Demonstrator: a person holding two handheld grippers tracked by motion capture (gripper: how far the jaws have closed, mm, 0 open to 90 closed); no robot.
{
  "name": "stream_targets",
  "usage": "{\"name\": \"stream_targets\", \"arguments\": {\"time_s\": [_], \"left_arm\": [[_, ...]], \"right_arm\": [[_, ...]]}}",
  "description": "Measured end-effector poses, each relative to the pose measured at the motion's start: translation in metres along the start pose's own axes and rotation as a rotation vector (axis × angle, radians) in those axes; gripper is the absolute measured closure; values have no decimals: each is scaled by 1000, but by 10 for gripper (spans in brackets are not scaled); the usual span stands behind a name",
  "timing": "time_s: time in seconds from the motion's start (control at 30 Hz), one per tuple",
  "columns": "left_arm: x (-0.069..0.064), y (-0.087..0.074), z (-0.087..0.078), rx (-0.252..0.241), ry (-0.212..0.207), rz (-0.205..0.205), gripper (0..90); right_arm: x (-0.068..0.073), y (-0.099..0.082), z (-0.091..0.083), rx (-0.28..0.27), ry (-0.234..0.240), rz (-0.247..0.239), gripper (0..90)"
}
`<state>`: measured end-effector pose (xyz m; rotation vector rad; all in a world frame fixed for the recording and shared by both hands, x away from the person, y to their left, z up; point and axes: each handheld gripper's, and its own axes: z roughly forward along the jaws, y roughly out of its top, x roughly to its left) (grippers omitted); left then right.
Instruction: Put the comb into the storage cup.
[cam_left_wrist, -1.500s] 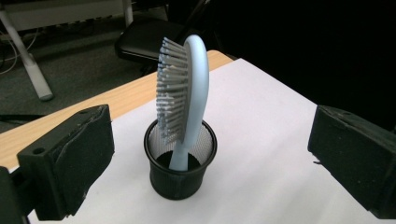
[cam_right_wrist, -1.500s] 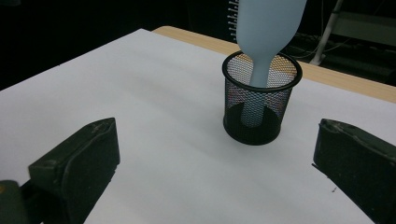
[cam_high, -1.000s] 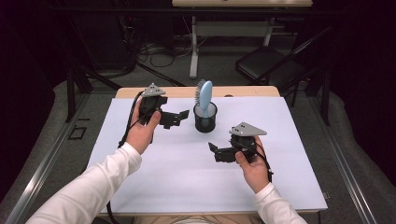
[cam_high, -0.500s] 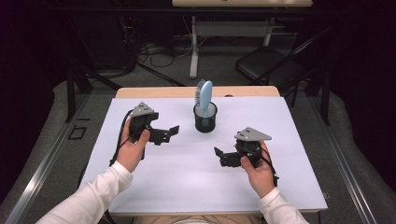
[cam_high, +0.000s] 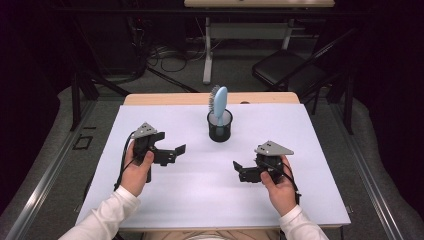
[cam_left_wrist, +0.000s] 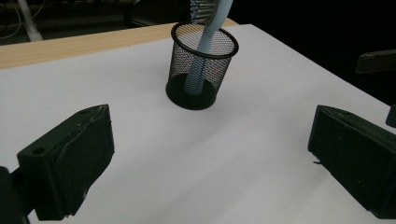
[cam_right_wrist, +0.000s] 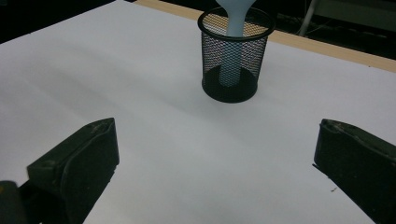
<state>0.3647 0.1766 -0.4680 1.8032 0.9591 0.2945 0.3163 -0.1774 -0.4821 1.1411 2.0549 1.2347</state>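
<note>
- My left tool (cam_high: 172, 152) sits low over the white table (cam_high: 300, 200), left of centre, held in my left hand (cam_high: 136, 167). Its jaws stand wide apart with nothing between them.
- My right tool (cam_high: 240, 170) sits low over the table, right of centre, held in my right hand (cam_high: 277, 182). Its jaws also stand wide apart and grip nothing.
- Both tools point inward and toward the far side, roughly at the cup (cam_high: 220, 127).
- The cup is a black mesh cylinder. It stands upright on the table near the far edge, about midway between the two sides.
- The brush (cam_high: 219, 102) is pale blue. It stands in the cup, handle down and bristle head up, leaning against the rim.
- In the left gripper view, the cup (cam_left_wrist: 201, 70) lies ahead of the jaws, apart from both. The brush (cam_left_wrist: 208, 42) handle shows through the mesh.
- In the right gripper view, the cup (cam_right_wrist: 233, 56) lies ahead, between the jaw lines and apart from both. The brush (cam_right_wrist: 232, 46) handle reaches the cup floor.
- Neither tool touches the cup or the brush.
- A grey plate (cam_high: 272, 148) tops the right tool. A cable (cam_high: 124, 155) trails from the left tool.
</note>
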Motion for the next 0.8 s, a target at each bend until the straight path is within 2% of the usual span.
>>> {"name": "stream_targets", "arguments": {"time_s": [0.07,0.17,0.27,0.33,0.6,0.8], "left_arm": [[2,-5,-1,2,-7,-4,2],[5,-11,-2,-7,11,8,2],[9,-17,-4,-5,12,-7,2],[10,-20,-5,-7,6,-13,2],[11,-29,-7,-1,10,2,2],[16,-36,-7,1,15,-11,2]], "right_arm": [[-1,-2,0,-4,-6,1,0],[-2,-3,0,0,-9,1,0],[-3,-5,-1,-4,-12,15,0],[-4,-7,-2,-6,-15,18,0],[-10,-13,-3,-8,-29,39,0],[-14,-17,-4,-14,-44,50,0]]}}
